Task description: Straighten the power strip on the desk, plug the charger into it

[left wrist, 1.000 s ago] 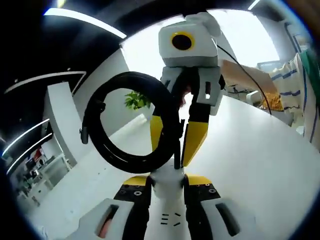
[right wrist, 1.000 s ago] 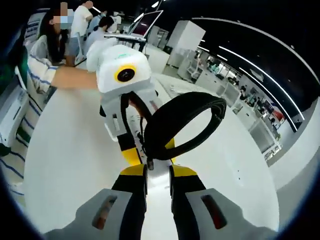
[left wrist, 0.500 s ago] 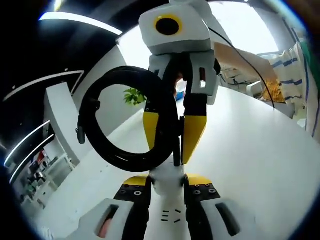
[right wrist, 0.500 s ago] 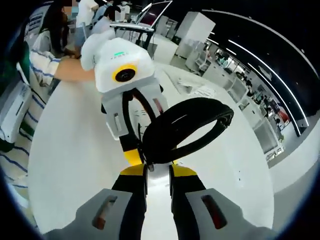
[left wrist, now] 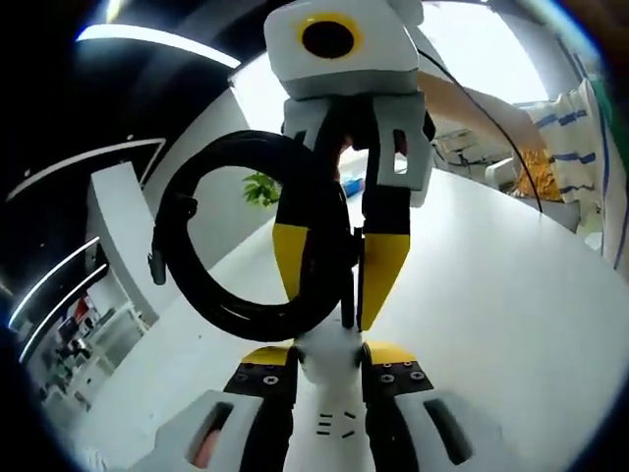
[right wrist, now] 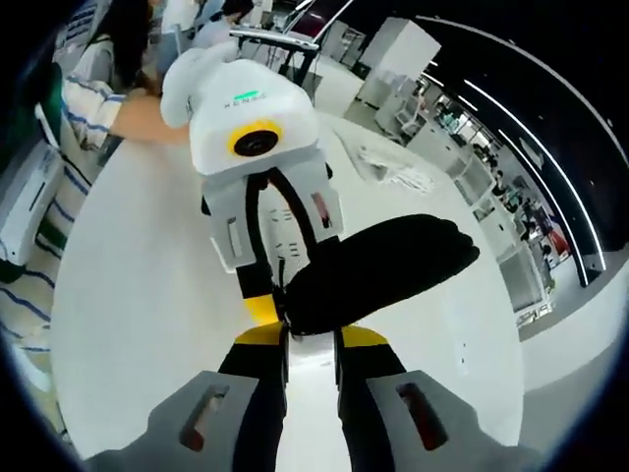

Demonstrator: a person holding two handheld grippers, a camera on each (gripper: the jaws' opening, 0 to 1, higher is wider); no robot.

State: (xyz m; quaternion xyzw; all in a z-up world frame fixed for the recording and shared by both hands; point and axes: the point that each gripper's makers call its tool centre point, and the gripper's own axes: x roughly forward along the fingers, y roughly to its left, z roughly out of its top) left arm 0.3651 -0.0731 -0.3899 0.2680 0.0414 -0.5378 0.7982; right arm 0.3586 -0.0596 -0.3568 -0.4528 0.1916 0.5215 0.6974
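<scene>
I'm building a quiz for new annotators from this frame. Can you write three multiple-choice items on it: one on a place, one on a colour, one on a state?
1. Where is the cable coil?
A. Flat on the desk
B. Held up above the desk, by the grippers
C. Hanging off the desk edge

2. What colour is the coil?
A. Black
B. White
C. Orange

3. How do the left gripper's jaws stand?
A. Wide open, nothing between
B. Shut on a white piece
C. Shut on the plant

Answers:
1 B: the coil hangs in the air over the white desk, between the left gripper and the right gripper.
2 A: it is black all round in the left gripper view.
3 B: a white piece sits between the jaws in the left gripper view.
</scene>
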